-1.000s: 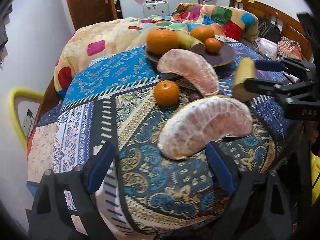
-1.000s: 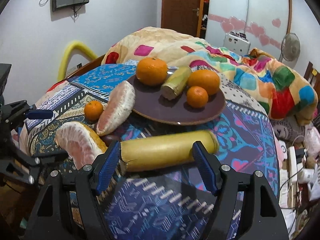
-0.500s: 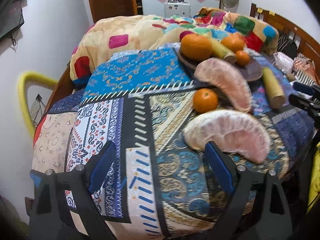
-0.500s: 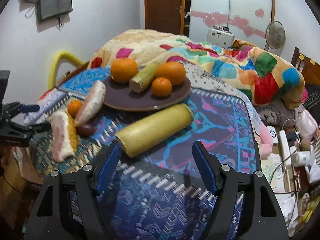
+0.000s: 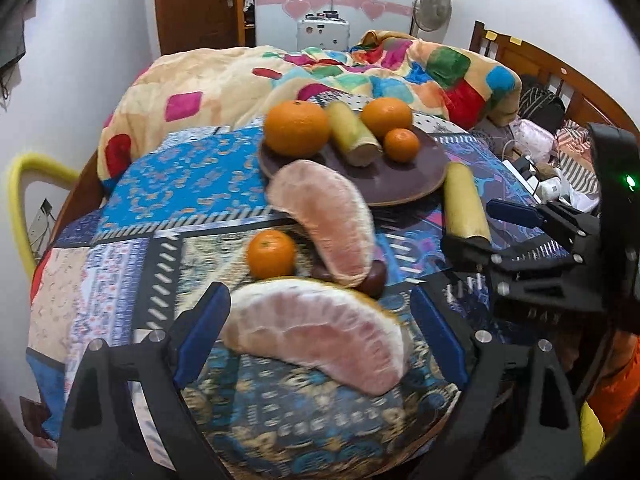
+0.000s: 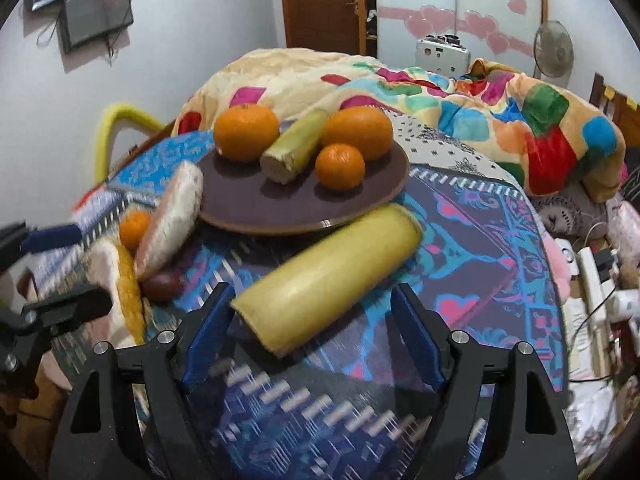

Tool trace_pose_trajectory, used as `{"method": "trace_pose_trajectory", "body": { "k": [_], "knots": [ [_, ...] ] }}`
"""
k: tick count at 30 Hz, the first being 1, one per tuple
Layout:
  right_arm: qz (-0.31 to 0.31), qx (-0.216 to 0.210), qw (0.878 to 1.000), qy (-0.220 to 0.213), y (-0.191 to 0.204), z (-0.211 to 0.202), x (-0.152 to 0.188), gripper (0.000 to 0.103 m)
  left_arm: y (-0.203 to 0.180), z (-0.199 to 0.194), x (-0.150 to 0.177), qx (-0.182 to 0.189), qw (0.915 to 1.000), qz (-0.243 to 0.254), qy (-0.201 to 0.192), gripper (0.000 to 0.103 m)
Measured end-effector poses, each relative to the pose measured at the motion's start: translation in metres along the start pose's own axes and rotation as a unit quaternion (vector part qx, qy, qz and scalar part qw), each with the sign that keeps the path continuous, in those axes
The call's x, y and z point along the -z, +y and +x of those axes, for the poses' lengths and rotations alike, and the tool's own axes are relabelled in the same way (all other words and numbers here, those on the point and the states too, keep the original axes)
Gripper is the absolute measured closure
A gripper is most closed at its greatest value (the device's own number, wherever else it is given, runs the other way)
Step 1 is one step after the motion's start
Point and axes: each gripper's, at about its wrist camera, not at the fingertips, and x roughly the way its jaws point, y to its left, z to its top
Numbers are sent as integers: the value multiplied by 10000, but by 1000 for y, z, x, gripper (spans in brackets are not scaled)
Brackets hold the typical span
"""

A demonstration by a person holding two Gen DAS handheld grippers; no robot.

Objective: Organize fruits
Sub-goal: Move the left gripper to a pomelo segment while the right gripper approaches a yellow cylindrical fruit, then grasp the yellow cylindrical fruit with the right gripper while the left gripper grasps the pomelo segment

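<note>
- My left claw (image 5: 320, 332) is spread wide at the bottom of its frame, a pomelo wedge (image 5: 320, 330) lying loose between the fingers.
- My right claw (image 6: 310, 334) is released too, with the near end of a cane stick (image 6: 328, 276) between its fingers.
- Mid-frame: a second wedge (image 5: 328, 224), small orange (image 5: 271, 254), dark fruit (image 5: 372, 278).
- Farther up, the plate (image 6: 248, 204) carries three oranges and a cane piece.
</note>
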Motion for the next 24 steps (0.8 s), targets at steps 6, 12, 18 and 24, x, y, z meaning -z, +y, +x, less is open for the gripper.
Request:
{"method": "trace_pose_trajectory", "body": {
  "k": [6, 12, 18, 24],
  "knots": [
    [-68, 174, 9998, -1, -16, -17, 14, 38, -12, 14, 4, -560, 9983, 64, -110, 11],
    [114, 106, 9999, -23, -30, -21, 14, 52, -6, 14, 20, -694, 9970, 296, -149, 10],
    [118, 75, 9999, -61, -31, -24, 19, 67, 10, -1, 35, -751, 9966, 352, -22, 10],
    [211, 54, 9997, -80, -38, -35, 29, 70, 36, -14, 52, -647, 9975, 118, 241, 10]
  ]
}}
